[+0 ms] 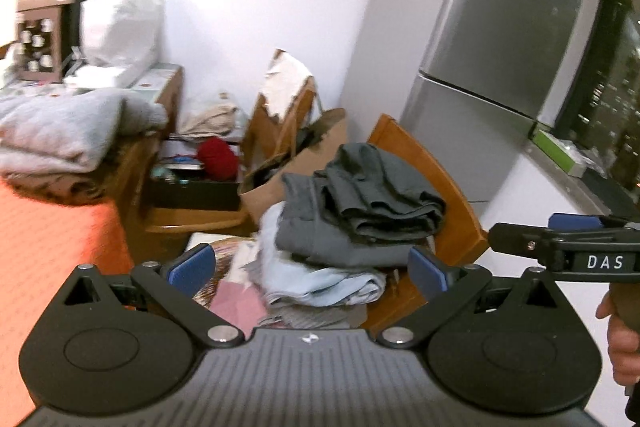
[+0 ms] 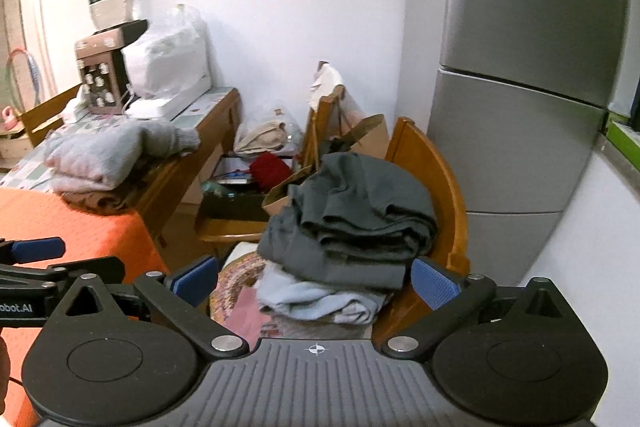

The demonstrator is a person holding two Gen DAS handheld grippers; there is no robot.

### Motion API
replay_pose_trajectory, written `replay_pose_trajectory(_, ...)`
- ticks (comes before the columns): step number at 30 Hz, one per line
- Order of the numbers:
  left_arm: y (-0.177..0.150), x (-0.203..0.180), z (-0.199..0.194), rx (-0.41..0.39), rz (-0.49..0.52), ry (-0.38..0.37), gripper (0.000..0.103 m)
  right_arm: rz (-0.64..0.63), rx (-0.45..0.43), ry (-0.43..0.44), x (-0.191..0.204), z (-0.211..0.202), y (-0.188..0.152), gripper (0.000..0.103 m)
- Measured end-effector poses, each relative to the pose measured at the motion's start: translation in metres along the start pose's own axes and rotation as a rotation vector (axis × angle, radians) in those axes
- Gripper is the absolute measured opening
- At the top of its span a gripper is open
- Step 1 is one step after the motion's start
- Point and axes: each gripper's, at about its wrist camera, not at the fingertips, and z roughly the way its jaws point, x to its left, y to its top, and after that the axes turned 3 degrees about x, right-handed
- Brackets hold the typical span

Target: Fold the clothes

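Observation:
A pile of clothes sits on a wooden chair (image 1: 432, 163) ahead: a dark grey-green garment (image 1: 376, 187) on top, a grey one (image 1: 320, 239) under it, a light blue one (image 1: 320, 283) at the bottom. The pile also shows in the right wrist view (image 2: 360, 211). My left gripper (image 1: 308, 271) is open and empty, short of the pile. My right gripper (image 2: 316, 283) is open and empty, also facing the pile; it appears at the right edge of the left wrist view (image 1: 560, 243). Folded grey and pink knitwear (image 2: 104, 155) lies on the table.
An orange cloth (image 2: 60, 227) covers the near table at left. A water dispenser (image 2: 108, 43) and white bags stand on the far table. A second chair (image 2: 324, 123), a paper bag (image 2: 360, 139) and a red item (image 2: 268, 167) stand behind. A grey fridge (image 2: 520, 67) stands right.

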Motion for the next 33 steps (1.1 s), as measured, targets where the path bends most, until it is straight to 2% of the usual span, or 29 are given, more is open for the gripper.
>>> replay_pose_trajectory(4, -0.024, 0.001, -0.042, -0.031, -0.03, 0.066, 0.103, -0.023, -0.007, 0.038, 0.01, -0.022, -0.019, 0.102)
replay_pose_trajectory(12, -0.073, 0.021, -0.129, -0.036, -0.114, 0.188, 0.103, -0.069, 0.005, 0.157, 0.048, -0.056, -0.058, 0.102)
replay_pose_trajectory(15, -0.087, 0.035, -0.155, -0.053, -0.108, 0.257, 0.103, -0.083, 0.013, 0.185, 0.068, -0.067, -0.07, 0.102)
replay_pose_trajectory(18, -0.098, 0.053, -0.173, -0.042, -0.1, 0.295, 0.103, -0.097, 0.014, 0.187, 0.088, -0.076, -0.079, 0.102)
replay_pose_trajectory(20, -0.103, 0.069, -0.181, -0.024, -0.097, 0.302, 0.103, -0.106, 0.014, 0.189, 0.101, -0.082, -0.085, 0.102)
replay_pose_trajectory(25, -0.112, 0.119, -0.2, -0.001, -0.083, 0.294, 0.103, -0.078, 0.018, 0.125, 0.142, -0.087, -0.102, 0.102)
replay_pose_trajectory(33, -0.11, 0.219, -0.221, 0.007, 0.04, 0.239, 0.103, 0.093, 0.048, 0.001, 0.243, -0.085, -0.13, 0.102)
